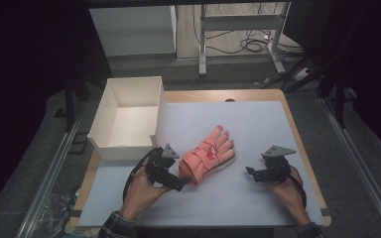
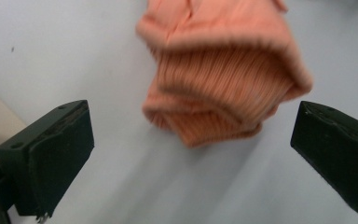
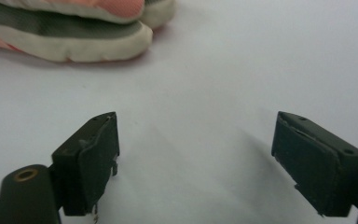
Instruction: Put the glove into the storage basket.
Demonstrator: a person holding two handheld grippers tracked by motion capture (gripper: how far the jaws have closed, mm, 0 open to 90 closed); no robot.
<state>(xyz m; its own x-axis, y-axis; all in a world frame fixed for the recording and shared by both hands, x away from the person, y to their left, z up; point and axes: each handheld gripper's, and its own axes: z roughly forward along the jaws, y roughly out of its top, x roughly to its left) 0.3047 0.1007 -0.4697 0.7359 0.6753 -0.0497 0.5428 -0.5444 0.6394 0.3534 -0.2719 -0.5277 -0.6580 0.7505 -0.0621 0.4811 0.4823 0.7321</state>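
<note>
A pink-orange knitted glove (image 1: 208,153) lies on the white mat, fingers pointing to the far right, ribbed cuff toward me. My left gripper (image 1: 178,184) sits just left of the cuff, open. In the left gripper view the ribbed cuff (image 2: 223,88) lies ahead between the two wide-apart black jaws, touched by neither. My right gripper (image 1: 251,173) rests on the mat to the right of the glove, open with nothing in it. In the right gripper view, the glove's pale edge (image 3: 74,37) shows at the upper left, well beyond the jaws.
An open white box (image 1: 128,116) stands at the table's far left, just behind my left hand. The white mat (image 1: 258,124) covers most of the wooden table. Beyond the far edge are a metal frame (image 1: 238,29) and cables on the floor.
</note>
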